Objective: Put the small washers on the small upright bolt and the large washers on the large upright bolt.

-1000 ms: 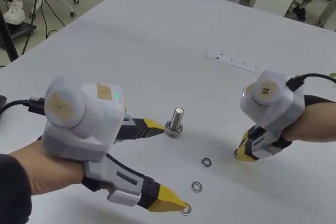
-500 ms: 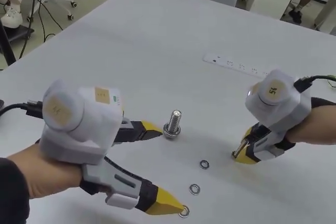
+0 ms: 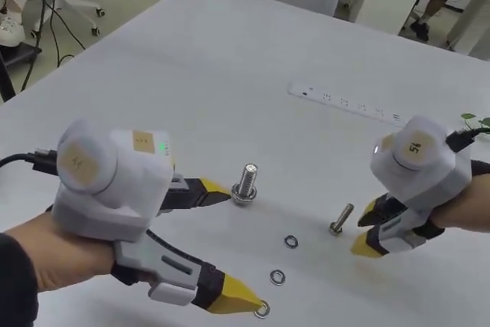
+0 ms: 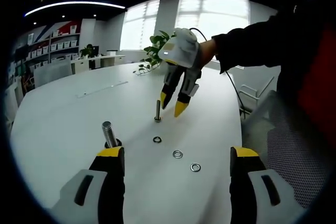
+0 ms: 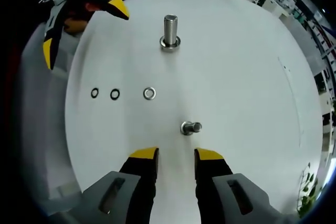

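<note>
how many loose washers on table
3 washers in a row: one nearest the small bolt, one midway, one at the left gripper's tip. More may ring the large bolt.

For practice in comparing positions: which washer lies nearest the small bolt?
The end washer, next to the small bolt; the other two lie farther along the row.

A: How many bolts does the worktop (image 3: 191,74) carry?
B: Two: one large bolt (image 3: 246,184) and one small bolt (image 3: 341,220).
A: And the washers?
B: Three loose washers (image 3: 291,242) (image 3: 277,276) (image 3: 262,310). There is also one ring at the foot of the large bolt, but whether it is a fourth washer cannot be told.
A: How many are large and how many small?
B: That split cannot be counted with certainty.
A: Tools?
B: Two: the left tool (image 3: 241,249) and the right tool (image 3: 366,227), each with two yellow-tipped jaws.
A: Anything else?
B: One white power strip (image 3: 348,103).
</note>
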Demonstrator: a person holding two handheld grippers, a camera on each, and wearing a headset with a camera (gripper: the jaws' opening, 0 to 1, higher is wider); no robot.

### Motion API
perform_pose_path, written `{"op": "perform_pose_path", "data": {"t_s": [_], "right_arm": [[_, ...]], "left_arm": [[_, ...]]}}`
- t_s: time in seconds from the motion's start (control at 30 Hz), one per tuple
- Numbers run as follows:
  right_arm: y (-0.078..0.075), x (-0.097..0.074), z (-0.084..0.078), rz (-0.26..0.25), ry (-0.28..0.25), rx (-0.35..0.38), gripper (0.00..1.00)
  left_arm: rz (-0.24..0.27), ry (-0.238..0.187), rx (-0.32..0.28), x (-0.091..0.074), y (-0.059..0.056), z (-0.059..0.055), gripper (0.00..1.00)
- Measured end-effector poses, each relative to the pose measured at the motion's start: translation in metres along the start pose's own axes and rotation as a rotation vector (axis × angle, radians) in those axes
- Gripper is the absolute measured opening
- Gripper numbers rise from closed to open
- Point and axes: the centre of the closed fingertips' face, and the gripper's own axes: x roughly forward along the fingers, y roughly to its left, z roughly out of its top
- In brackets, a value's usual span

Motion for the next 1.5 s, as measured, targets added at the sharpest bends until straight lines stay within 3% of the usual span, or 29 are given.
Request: {"op": "perform_pose_path", "data": {"t_s": [0.43,0.7,1.03,1.27,1.5], "right_arm": [[0.029,-0.005,0.008,0.015,-0.024,-0.012,0.29],[0.068,-0.002,0.022,0.056,-0.042,-0.054,0.29],[0.115,0.003,0.054,0.121,-0.064,-0.169,0.28],[0.129,0.016,0.071,0.147,-0.065,-0.210,0.27],[0.134,0.030,0.077,0.164,-0.044,-0.239,0.26]], "left_arm": [[0.007,-0.011,0.010,-0.005,0.001,0.003,0.82],[0.015,-0.018,0.024,-0.010,0.004,0.006,0.82],[0.019,-0.020,0.039,-0.014,0.005,0.009,0.82],[0.023,-0.020,0.046,-0.017,0.005,0.009,0.82],[0.029,-0.023,0.044,-0.020,0.004,0.009,0.82]]}}
